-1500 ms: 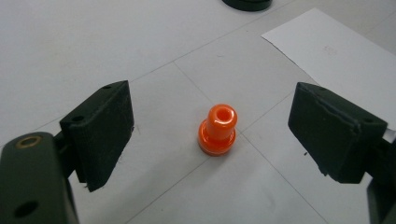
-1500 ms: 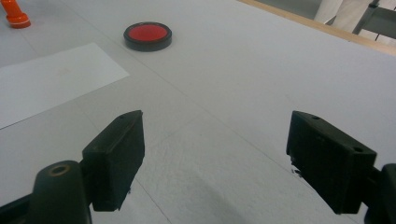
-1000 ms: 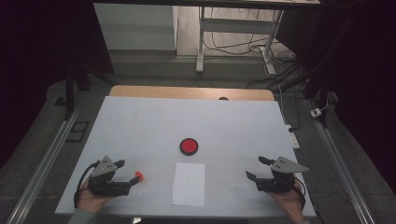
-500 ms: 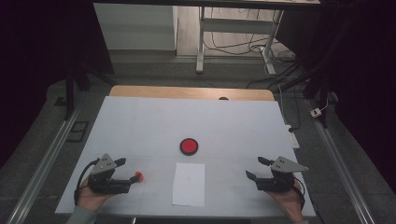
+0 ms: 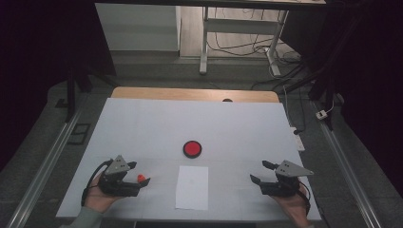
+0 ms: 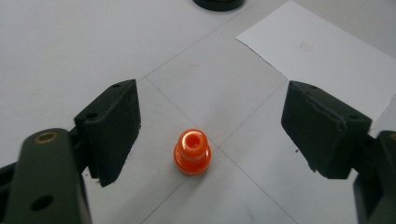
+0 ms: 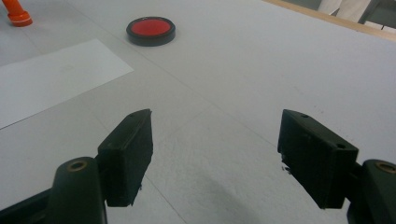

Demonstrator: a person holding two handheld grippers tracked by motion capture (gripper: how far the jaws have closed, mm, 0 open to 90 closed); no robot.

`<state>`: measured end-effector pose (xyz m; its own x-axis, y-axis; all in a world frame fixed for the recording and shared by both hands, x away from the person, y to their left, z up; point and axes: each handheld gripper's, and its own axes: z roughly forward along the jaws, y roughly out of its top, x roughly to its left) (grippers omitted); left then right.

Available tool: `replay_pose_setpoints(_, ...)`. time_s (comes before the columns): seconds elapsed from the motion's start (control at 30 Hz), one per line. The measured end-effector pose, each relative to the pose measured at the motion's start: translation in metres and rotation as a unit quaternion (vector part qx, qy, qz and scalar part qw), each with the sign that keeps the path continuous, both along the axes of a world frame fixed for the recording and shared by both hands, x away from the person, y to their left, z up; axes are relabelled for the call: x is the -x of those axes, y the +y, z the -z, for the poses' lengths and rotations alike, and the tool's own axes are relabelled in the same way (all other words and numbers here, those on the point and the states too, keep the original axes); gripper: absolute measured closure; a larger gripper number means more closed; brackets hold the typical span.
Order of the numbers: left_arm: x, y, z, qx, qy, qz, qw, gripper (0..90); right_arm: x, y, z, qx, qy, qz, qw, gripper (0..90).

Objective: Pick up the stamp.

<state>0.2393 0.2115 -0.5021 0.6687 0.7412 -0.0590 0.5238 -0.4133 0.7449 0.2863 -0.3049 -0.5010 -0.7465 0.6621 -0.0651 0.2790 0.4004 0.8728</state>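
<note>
With jaws wide around the small upright orange peg (image 6: pixel 192 151), the left gripper (image 5: pixel 138 175) may tip it if one jaw touches first.

The orange peg (image 6: pixel 192 151) looks like glossy, smooth plastic. Both claws' pads (image 6: pixel 114 126) are matt black, slightly rough at the edges. The worktop (image 5: pixel 157 128) is matt white with a bare wood strip behind. The sheet (image 5: pixel 192 187) is plain paper.
</note>
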Motion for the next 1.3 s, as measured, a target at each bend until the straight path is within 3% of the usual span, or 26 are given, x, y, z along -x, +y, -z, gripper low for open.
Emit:
replay_pose_setpoints(0.5,-0.007,-0.004,0.014,-0.036,0.025,0.015,0.999,38.3,0.002,0.0,0.003,0.006,0.008,0.001,1.0,27.1)
replay_pose_setpoints(1.3,-0.008,0.004,0.023,-0.045,0.035,0.013,0.9983,71.1,0.003,-0.001,0.002,0.007,0.006,0.007,0.9999,28.0)
